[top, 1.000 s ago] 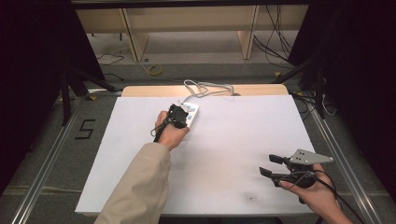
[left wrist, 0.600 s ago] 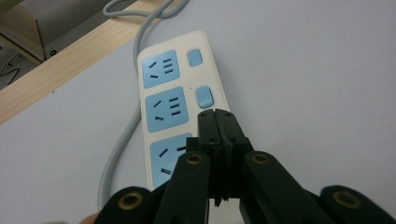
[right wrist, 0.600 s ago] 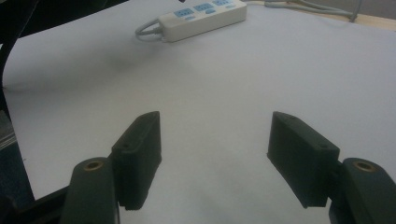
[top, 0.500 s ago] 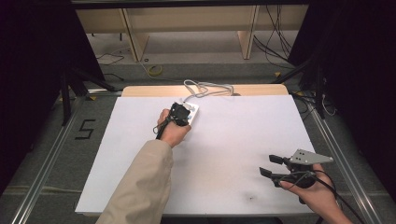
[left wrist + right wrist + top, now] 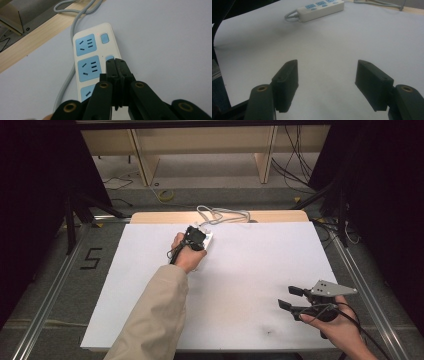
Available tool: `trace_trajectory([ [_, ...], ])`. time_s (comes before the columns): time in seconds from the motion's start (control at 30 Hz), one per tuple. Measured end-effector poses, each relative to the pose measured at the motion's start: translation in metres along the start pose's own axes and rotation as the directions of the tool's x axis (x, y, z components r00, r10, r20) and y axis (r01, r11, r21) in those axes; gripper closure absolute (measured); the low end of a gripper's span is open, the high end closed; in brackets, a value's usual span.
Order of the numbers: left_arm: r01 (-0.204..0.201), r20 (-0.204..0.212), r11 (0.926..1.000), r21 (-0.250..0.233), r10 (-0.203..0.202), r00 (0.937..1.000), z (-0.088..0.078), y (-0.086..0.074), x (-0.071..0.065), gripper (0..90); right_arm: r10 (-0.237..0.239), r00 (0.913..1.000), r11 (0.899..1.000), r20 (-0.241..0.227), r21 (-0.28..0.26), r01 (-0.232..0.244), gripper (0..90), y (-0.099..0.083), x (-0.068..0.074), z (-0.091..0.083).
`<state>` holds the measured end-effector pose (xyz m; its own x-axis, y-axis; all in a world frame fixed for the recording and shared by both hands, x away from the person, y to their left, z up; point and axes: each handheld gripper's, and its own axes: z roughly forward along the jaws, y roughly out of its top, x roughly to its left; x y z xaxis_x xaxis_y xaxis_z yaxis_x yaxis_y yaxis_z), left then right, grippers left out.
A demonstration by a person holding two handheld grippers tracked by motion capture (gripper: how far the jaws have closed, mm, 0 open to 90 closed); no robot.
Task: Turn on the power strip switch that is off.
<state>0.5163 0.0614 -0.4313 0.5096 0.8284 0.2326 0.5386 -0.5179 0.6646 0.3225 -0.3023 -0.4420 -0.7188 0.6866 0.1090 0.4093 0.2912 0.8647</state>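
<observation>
Near the far edge of the white worktop (image 5: 240, 270) lies one power strip (image 5: 93, 58), with three blue sockets and two blue switches visible in your left gripper view. Your left gripper (image 5: 116, 63) has its jaws clenched together, empty, tips over the second switch (image 5: 109, 58). Your right gripper (image 5: 327, 75), well apart at the near right, holds its two jaws spread with nothing between them.

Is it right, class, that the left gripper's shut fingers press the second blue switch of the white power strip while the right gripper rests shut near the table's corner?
Not quite: the right gripper is open, its black fingers standing wide apart in the right gripper view. The rest holds: the left gripper, fingers shut, is at the second blue switch of the white power strip.
</observation>
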Motion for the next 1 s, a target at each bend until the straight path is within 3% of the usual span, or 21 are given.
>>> trace_trajectory([
  [0.27,-0.003,0.003,0.9998,0.019,0.003,1.0,0.006,0.0,0.004,89.9,0.005,1.0,1.0,-0.003,0.004,-0.005,35.2,0.0,0.0,0.001],
  [0.5,0.0,0.003,1.0,0.0,0.0,1.0,0.009,0.011,0.004,89.9,0.007,1.0,1.0,-0.007,0.002,-0.007,35.2,-0.001,-0.001,0.001],
  [0.7,-0.018,0.012,0.9998,0.002,0.018,0.9998,0.011,0.017,0.0,89.9,0.008,0.9999,1.0,-0.006,-0.001,-0.008,35.2,-0.001,-0.002,0.0],
  [1.0,-0.012,0.009,0.9999,0.006,0.012,0.9999,0.017,0.021,0.003,89.9,0.007,1.0,1.0,-0.006,0.001,-0.007,35.1,-0.001,-0.002,0.0],
])
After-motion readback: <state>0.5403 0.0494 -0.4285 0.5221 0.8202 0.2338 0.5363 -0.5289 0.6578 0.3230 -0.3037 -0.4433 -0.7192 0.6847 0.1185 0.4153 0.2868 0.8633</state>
